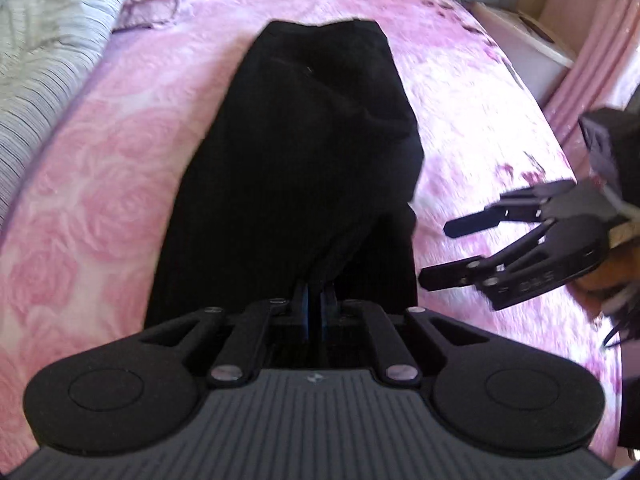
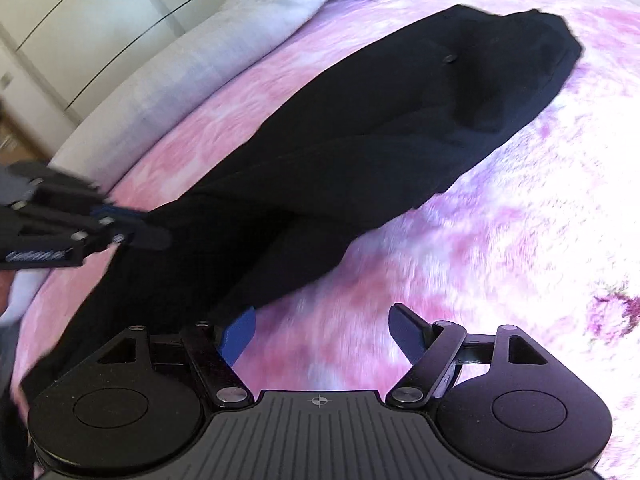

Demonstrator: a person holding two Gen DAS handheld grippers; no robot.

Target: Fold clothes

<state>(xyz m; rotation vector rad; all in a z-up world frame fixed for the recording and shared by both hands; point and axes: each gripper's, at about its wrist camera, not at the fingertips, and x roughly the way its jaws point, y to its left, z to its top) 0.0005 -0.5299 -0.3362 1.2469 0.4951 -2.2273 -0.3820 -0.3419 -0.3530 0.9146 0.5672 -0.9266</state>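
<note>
— While the left gripper pinches the hem of the black trousers stretched along the pink bed, what might go wrong?
— With the right gripper spread wide and empty beside them, a one-sided pull could twist the legs.

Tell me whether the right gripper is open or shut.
Open. The right gripper has its jaws spread wide with only pink bedspread between them, beside the black trousers; nothing is gripped.

Pink floral bedspread, perhaps a striped quilt.
</note>
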